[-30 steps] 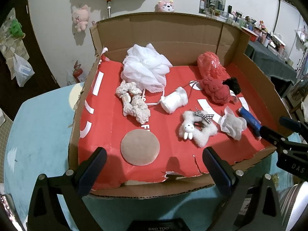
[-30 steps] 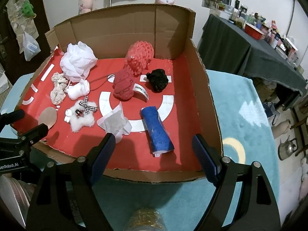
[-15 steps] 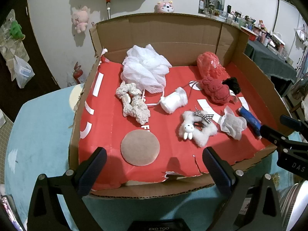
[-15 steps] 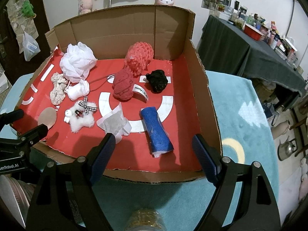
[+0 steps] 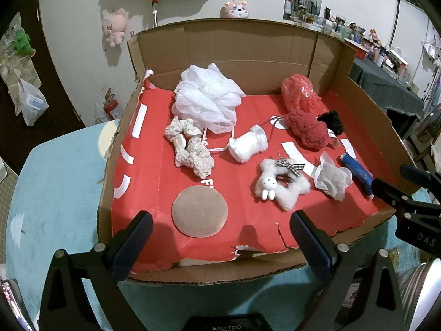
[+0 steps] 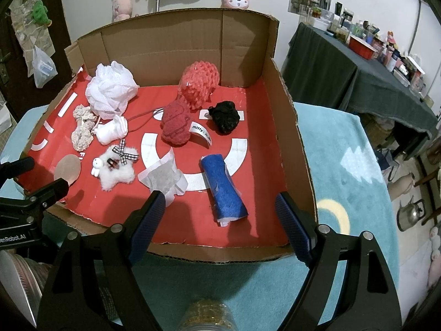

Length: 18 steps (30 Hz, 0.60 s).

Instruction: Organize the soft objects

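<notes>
open cardboard box (image 5: 248,52) with red floor, set on teal cloth (image 5: 55,193). left gripper (image 5: 220,237) poised over near edge of box, jaws spread wide, nothing between them. directly beyond its fingers: round tan pad (image 5: 199,211), flat near the near edge, apart from both pads. beyond that, beige crocheted scrunchie (image 5: 190,149) toward the left wall; white mesh puff (image 5: 208,96) near the back wall, touching the scrunchie's far end. small white roll (image 5: 248,144) mid-floor. white fluffy star clip with rabbit and checked bow (image 5: 281,186) ahead of the right finger of the left gripper.

right gripper (image 6: 222,223) likewise over near edge, toward the right corner, jaws wide apart, empty. blue felt roll (image 6: 223,190) lying between the line of its fingers, just beyond them, not touched. crumpled white-and-grey sachet (image 6: 162,178) just beside the tip of its left finger; contact cannot be told. further in: dark red knitted piece (image 6: 176,127), labelled tag at its side; coral bumpy sponge (image 6: 199,84) against the back wall; black fuzzy scrunchie (image 6: 224,117) to the right of the red piece, well clear of the right wall.
</notes>
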Tool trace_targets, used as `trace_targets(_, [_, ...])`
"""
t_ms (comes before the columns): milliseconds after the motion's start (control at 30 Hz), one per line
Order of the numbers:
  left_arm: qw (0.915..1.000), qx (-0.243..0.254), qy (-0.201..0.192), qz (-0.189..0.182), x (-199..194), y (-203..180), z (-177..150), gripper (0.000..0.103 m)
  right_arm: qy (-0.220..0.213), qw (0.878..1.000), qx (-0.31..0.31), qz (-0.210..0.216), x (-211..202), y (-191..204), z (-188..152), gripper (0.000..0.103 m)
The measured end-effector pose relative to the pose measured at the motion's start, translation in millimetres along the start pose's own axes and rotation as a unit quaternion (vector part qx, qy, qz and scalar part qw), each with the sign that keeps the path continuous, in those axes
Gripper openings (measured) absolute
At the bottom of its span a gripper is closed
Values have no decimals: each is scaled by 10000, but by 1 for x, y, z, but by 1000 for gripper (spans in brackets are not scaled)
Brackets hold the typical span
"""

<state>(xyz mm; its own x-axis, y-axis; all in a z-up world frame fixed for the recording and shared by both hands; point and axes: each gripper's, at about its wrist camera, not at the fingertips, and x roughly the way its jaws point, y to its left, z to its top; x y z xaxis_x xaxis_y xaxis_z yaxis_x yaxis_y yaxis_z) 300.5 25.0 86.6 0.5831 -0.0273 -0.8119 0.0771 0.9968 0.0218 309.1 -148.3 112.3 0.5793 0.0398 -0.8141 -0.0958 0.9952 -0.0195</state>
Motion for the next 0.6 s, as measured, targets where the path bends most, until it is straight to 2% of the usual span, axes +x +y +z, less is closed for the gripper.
trace_targets(600, [10000, 5, 11, -34, 0, 0, 0, 101, -26, 10000, -11, -27, 0, 1, 1, 82])
